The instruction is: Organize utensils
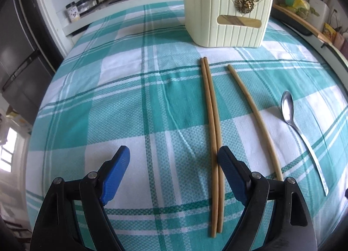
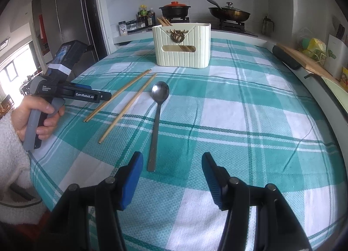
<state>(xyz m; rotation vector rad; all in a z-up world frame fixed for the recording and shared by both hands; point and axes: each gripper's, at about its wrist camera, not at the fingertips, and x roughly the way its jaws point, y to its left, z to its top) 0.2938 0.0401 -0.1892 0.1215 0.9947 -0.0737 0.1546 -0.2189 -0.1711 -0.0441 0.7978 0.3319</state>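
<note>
A cream utensil basket (image 1: 226, 20) stands at the far side of the checked cloth, with chopsticks inside; it also shows in the right wrist view (image 2: 181, 46). A pair of wooden chopsticks (image 1: 212, 109) lies side by side, a single chopstick (image 1: 254, 118) to their right, and a steel spoon (image 1: 300, 129) further right. My left gripper (image 1: 174, 159) is open above the cloth, its right finger over the pair's near part. In the right wrist view the chopsticks (image 2: 121, 94) and spoon (image 2: 157, 116) lie ahead. My right gripper (image 2: 171, 164) is open, the spoon handle end just inside its left finger.
The table wears a teal and white checked cloth (image 1: 130, 98). A stove with a clay pot (image 2: 175, 10) and a pan (image 2: 229, 12) stands behind the table. Spice jars (image 2: 139, 22) sit on the counter. A cutting board (image 2: 304, 59) lies at the right edge.
</note>
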